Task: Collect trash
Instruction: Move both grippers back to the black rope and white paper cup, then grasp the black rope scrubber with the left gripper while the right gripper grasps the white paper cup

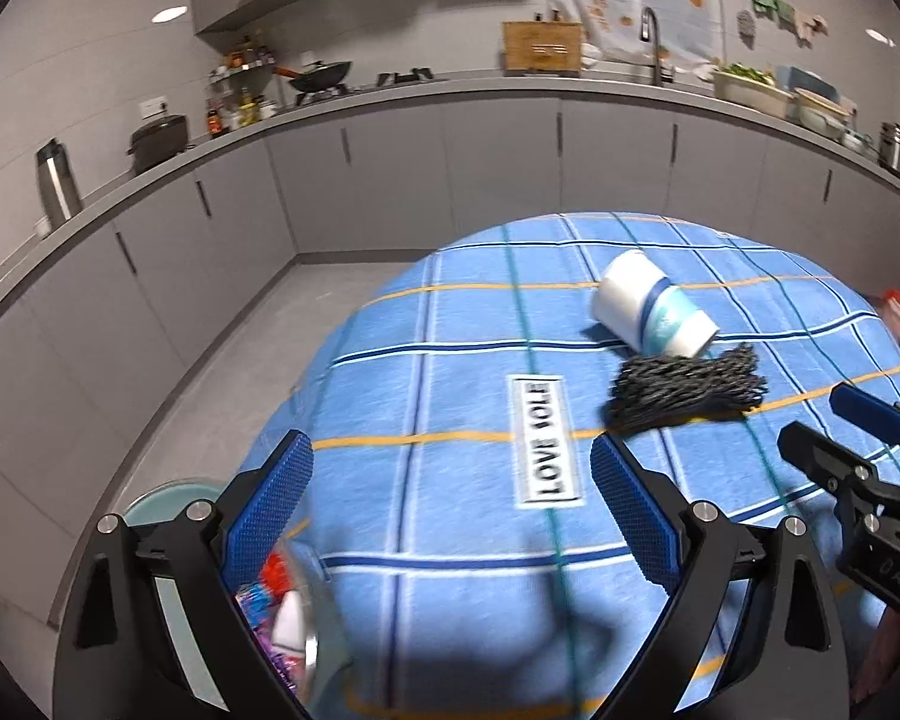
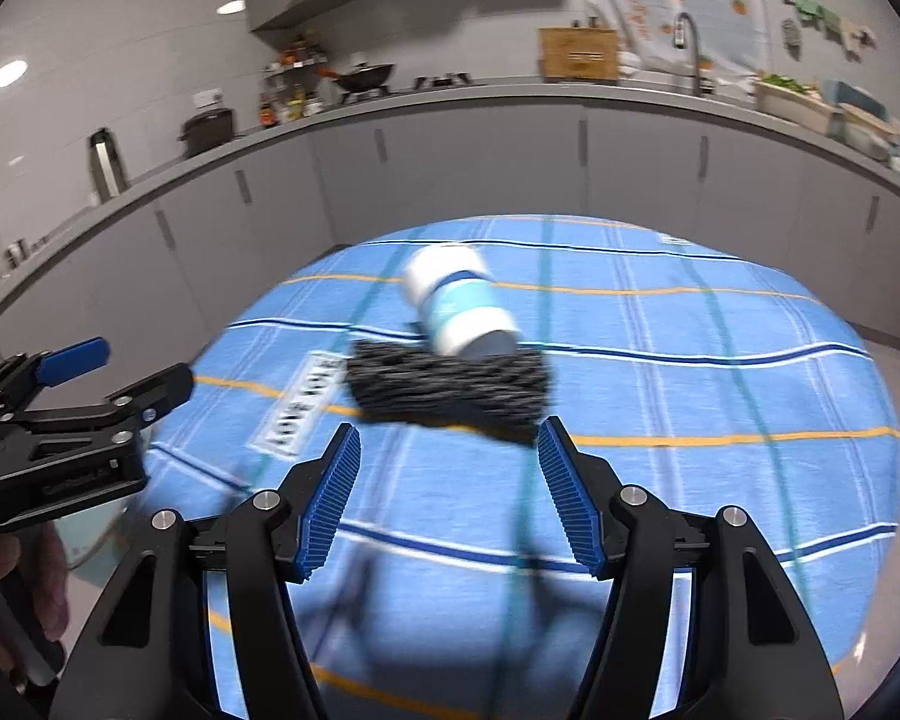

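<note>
On the desk's blue plaid cloth [image 1: 450, 360] a paper cup [image 1: 651, 312] lies tipped, touching a dark mesh wad [image 1: 687, 387]. Grey cabinets [image 1: 390, 168] and a cluttered counter [image 1: 450, 87] ring the room. Left gripper [image 1: 450, 492] and right gripper [image 2: 447, 468] both gape wide, holding nothing.

Paper cup [image 2: 462, 309]: white with blue-teal band, tipped on its side, beyond the right claw [image 2: 448, 501], rim end toward it. Dark mesh wad [image 2: 450, 390]: crumpled, flat on the cloth, touching the cup, just ahead of the claw's open fingertips.
</note>
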Available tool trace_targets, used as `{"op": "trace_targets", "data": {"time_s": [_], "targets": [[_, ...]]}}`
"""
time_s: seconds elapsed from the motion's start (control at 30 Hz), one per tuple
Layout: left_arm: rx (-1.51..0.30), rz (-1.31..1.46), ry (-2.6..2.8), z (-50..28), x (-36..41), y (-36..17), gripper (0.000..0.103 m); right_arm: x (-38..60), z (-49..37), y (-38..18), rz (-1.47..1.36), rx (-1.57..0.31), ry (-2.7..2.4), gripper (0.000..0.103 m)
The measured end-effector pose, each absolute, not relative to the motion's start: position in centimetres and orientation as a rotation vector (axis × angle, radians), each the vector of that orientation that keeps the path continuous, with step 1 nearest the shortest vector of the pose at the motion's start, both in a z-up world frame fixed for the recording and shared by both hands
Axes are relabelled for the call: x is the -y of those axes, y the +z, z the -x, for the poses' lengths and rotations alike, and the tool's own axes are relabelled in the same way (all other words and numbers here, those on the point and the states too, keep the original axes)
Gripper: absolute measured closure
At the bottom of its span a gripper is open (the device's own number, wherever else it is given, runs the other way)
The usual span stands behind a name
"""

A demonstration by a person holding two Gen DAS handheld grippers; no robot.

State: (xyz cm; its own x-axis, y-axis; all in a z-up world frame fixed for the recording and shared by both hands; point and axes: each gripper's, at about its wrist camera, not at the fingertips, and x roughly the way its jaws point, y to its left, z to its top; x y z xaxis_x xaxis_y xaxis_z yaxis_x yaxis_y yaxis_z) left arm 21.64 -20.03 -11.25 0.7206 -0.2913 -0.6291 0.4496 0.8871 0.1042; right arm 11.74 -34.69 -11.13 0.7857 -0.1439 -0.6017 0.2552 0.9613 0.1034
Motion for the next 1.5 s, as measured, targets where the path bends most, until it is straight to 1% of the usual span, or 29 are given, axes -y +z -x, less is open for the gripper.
{"op": "trace_targets", "data": {"time_s": [0.17,0.23,0.6,0.67,0.8,0.87,0.9,0.93,0.97,1.03,1.13,1.3,1.5], "targets": [[-0.646,-0.294,-0.466,-22.4,23.6,-12.0,0.011,37.6,-11.3,-11.6,-0.176,-0.632,-0.334,0.041],[-0.655,-0.31,-0.485,-22.9,25.2,-12.4,0.011,38.7,-11.1,-11.9,-0.184,-0.632,-0.36,0.036],[-0.707,-0.371,-0.607,-25.0,31.7,-15.1,0.012,42.8,-10.0,-13.0,-0.238,-0.636,-0.437,0.036],[-0.711,-0.377,-0.622,-25.0,32.2,-15.3,0.016,43.2,-9.9,-13.1,-0.245,-0.638,-0.438,0.036],[-0.737,-0.389,-0.674,-24.5,33.0,-16.0,0.034,43.5,-9.7,-13.1,-0.251,-0.637,-0.441,0.036],[-0.735,-0.393,-0.68,-24.1,33.2,-16.1,0.039,43.4,-9.7,-13.1,-0.247,-0.637,-0.444,0.036],[-0.741,-0.392,-0.692,-23.9,33.2,-16.1,0.048,43.3,-9.6,-13.1,-0.246,-0.638,-0.446,0.036],[-0.747,-0.393,-0.711,-23.6,33.3,-16.0,0.061,43.3,-9.5,-13.0,-0.247,-0.637,-0.448,0.036],[-0.748,-0.394,-0.723,-23.2,33.3,-16.0,0.065,43.3,-9.5,-13.0,-0.247,-0.637,-0.452,0.036],[-0.747,-0.401,-0.747,-22.5,33.3,-15.9,0.087,43.1,-9.3,-12.9,-0.247,-0.636,-0.456,0.036],[-0.731,-0.411,-0.772,-21.3,33.0,-15.3,0.09,43.1,-9.1,-12.6,-0.251,-0.631,-0.46,0.036],[-0.68,-0.389,-0.768,-19.7,30.2,-13.1,0.091,42.8,-9.1,-12.1,-0.253,-0.621,-0.459,0.036],[-0.621,-0.352,-0.574,-21.7,25.5,-11.7,0.091,41.8,-11.0,-11.8,-0.244,-0.625,-0.414,0.036]]}}
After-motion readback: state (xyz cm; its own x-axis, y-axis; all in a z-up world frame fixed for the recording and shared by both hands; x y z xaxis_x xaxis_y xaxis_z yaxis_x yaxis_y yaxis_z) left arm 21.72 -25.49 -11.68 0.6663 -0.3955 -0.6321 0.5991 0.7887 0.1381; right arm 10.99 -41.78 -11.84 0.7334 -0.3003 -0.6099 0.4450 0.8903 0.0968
